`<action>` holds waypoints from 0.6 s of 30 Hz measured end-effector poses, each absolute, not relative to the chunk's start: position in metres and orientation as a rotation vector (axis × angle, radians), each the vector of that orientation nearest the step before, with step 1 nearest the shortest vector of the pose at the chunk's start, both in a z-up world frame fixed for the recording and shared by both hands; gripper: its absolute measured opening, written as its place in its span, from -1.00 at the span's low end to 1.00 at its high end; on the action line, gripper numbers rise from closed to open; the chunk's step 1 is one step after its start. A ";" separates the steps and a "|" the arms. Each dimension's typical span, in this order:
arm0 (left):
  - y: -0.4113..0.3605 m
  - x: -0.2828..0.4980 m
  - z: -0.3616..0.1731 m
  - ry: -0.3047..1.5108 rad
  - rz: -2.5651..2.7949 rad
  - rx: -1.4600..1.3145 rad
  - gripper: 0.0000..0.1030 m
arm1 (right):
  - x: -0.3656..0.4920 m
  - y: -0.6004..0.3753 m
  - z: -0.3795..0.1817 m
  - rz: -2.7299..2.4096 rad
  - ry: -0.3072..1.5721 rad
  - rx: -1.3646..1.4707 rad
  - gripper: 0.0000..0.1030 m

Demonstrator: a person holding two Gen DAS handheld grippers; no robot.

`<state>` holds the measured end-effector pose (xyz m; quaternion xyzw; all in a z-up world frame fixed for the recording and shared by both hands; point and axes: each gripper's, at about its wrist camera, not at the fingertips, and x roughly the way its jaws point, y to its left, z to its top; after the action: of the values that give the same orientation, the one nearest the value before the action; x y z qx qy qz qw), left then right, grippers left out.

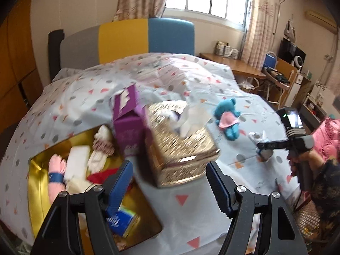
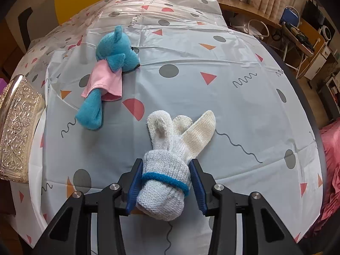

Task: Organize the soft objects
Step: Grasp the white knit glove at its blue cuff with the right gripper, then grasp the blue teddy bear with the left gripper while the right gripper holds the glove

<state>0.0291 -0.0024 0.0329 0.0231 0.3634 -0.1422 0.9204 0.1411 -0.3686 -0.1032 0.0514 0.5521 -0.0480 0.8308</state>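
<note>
My right gripper (image 2: 166, 162) is shut on a rolled bundle of white knit gloves (image 2: 163, 182) with a blue band. The glove fingers splay out ahead on the patterned bed sheet (image 2: 223, 97). A blue plush bear (image 2: 112, 70) in a pink dress lies to the upper left of it. In the left wrist view, my left gripper (image 1: 167, 165) is open with nothing between its fingers. It hovers near the embossed gold tissue box (image 1: 182, 144), beside an open yellow-gold bin (image 1: 40, 182) that holds several soft items. The right gripper (image 1: 263, 146) shows at the right, with the bear (image 1: 228, 119) between the two.
A purple box (image 1: 127, 123) stands behind the tissue box. The bin holds a pink sock (image 1: 56, 167), white cloths and a blue tissue pack (image 1: 123, 221). A wooden desk (image 1: 244, 63) and a pink cloth (image 2: 331, 148) lie off the bed's right side.
</note>
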 end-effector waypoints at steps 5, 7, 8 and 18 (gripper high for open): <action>-0.048 0.052 0.055 0.734 -0.379 0.052 0.40 | 0.143 -0.368 -0.105 -0.101 1.187 0.089 -0.14; -0.070 0.063 0.059 0.742 -0.410 0.062 0.40 | 0.144 -0.367 -0.107 -0.095 1.200 0.094 -0.13; -0.081 0.069 0.060 0.753 -0.429 0.057 0.40 | 0.144 -0.368 -0.107 -0.095 1.202 0.098 -0.13; -0.185 0.131 0.026 0.896 -0.467 0.078 0.40 | 0.142 -0.371 -0.109 -0.091 1.212 0.120 -0.10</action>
<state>0.1314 -0.1847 0.0264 0.0372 0.4289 -0.2238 0.8744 0.1418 -0.3706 -0.1090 0.0562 0.5692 -0.0427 0.8192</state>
